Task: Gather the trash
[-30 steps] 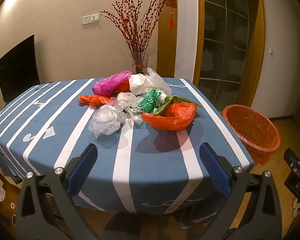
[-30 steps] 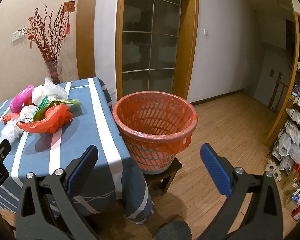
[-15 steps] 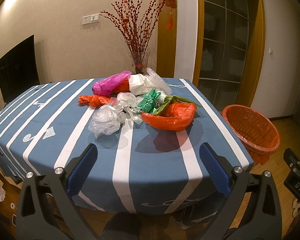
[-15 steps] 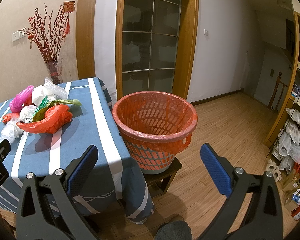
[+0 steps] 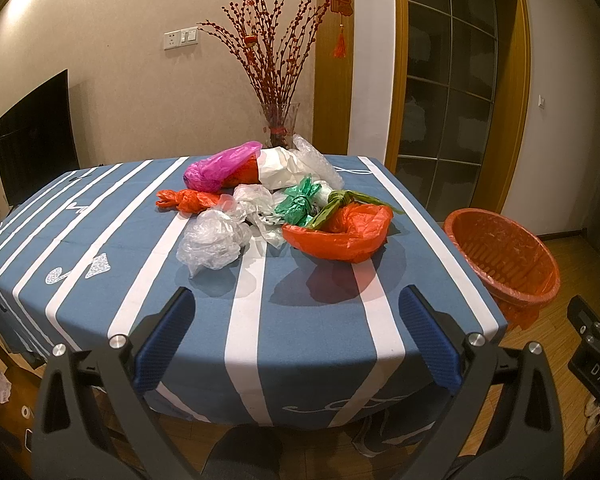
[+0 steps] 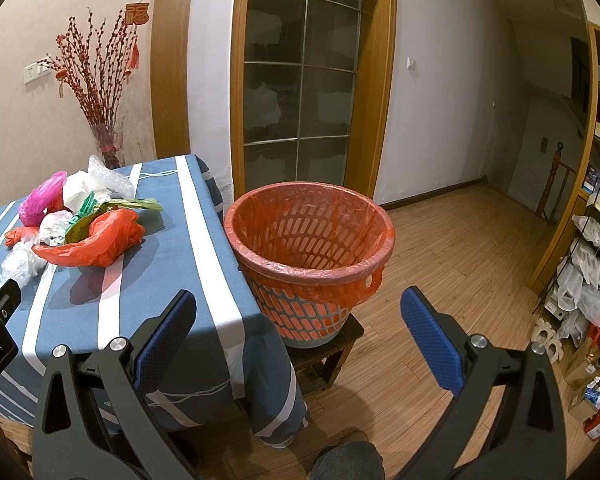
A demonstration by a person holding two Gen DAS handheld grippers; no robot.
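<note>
— Trash first: where does it lie from the left claw (image 5: 296, 336)?

— At twelve o'clock, well ahead of it. A heap of crumpled plastic bags sits mid-way across the blue, white-striped cloth-covered counter (image 5: 100, 240). Nearest the left claw are the crumpled clear plastic bag (image 5: 214, 242) at about eleven o'clock and the open orange-red plastic bag (image 5: 340, 234) at about one o'clock, its long axis running left to right across the view. A knotted green plastic bag (image 5: 300, 200) and a knotted olive-green plastic bag (image 5: 332, 208) lie on its far edge; whether they rest inside it I cannot tell.

— And both claws?

— Each is spread wide, blue pads far apart, nothing between them. The right claw (image 6: 298, 338) points at the orange slatted plastic basket lined with a thin orange bag (image 6: 312, 248), at twelve o'clock from it, standing on a low dark wooden stool (image 6: 332, 344) just beside the counter's right edge.

— Anything in the basket?

— Nothing I can see; the liner looks bare down to the bottom.

— Which claw should go?

— My judgement: the left. The heap sits straight ahead of it, whereas from the right claw it lies off at ten o'clock. The basket then lies at three o'clock of the heap, a short carry sideways.
</note>
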